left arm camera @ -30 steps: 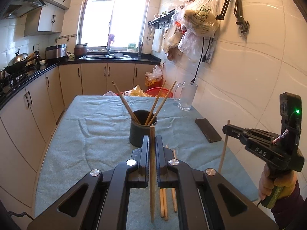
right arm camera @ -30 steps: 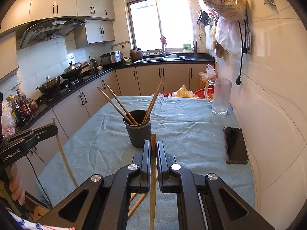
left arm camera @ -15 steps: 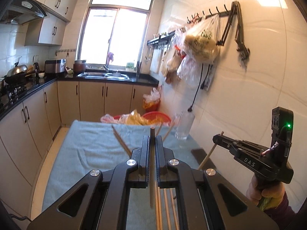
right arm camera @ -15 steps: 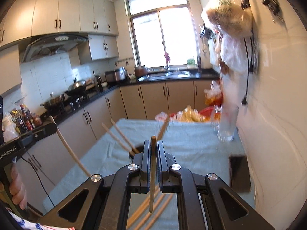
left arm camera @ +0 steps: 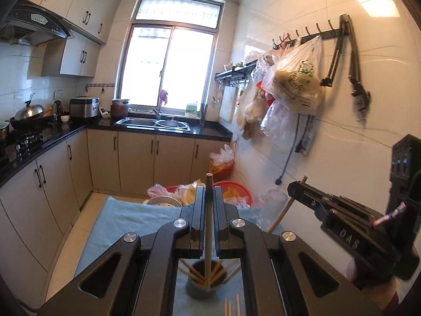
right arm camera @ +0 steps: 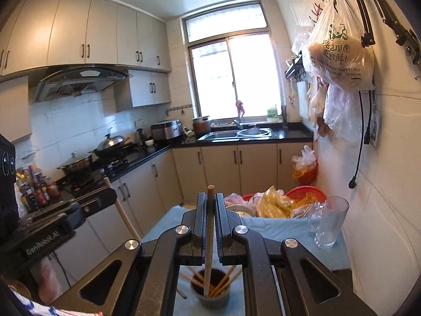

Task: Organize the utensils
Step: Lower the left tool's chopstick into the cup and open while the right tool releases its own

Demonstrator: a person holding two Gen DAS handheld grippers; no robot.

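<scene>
Left gripper [left arm camera: 208, 205] and right gripper [right arm camera: 209, 208] each clamp one upright wooden chopstick [left arm camera: 208, 237] above the dark round chopstick holder [right arm camera: 213, 296] on the blue-clothed desk [left arm camera: 126, 216], tips seemingly inside.

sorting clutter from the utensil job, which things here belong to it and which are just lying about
Job:
left gripper shut on a chopstick
right gripper shut on another chopstick
dark holder cup
loose chopsticks on the cloth

Lying about:
glass mug
red basin
hanging bags
</scene>
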